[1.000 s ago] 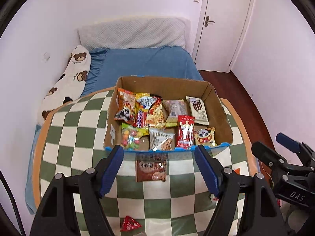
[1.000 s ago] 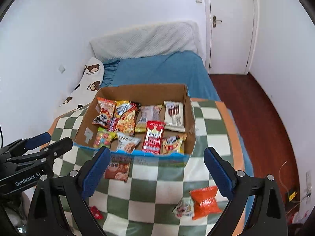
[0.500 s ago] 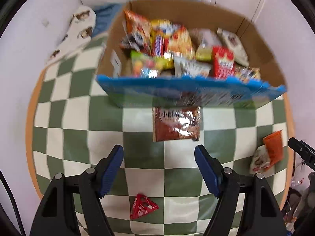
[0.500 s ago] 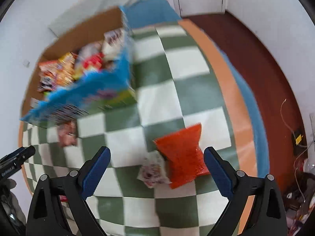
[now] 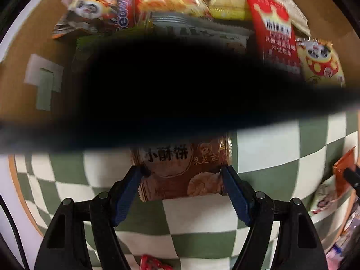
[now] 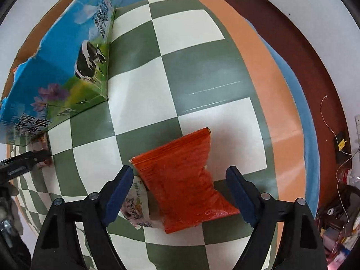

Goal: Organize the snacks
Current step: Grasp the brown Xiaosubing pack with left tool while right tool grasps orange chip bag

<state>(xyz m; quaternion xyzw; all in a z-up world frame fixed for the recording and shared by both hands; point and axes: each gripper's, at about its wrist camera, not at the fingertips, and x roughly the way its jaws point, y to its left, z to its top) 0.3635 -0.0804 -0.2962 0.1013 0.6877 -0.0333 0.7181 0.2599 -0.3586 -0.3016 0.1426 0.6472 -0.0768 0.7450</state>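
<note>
My left gripper (image 5: 181, 173) is open, its blue fingers on either side of a brown biscuit packet (image 5: 182, 173) that lies on the checkered table by the cardboard snack box (image 5: 27, 45). The box's near wall blurs dark across the left wrist view. Several snack packets (image 5: 276, 29) lie inside the box. My right gripper (image 6: 177, 175) is open and straddles an orange-red packet (image 6: 182, 180) on the table. A white packet (image 6: 135, 204) lies partly under the orange one, beside the left finger. The left gripper's tip (image 6: 29, 157) shows at the right wrist view's left edge.
The box's blue printed outer wall (image 6: 67, 51) stands left of the right gripper. A small red triangular snack (image 5: 150, 264) lies near the table's front edge. The table's orange rim (image 6: 274, 103) runs on the right, with a blue bed and dark floor (image 6: 315, 51) beyond.
Both grippers dropped down toward the table. The left one closed in on the brown packet by the box. The right one swung right and came down over the orange-red packet.
</note>
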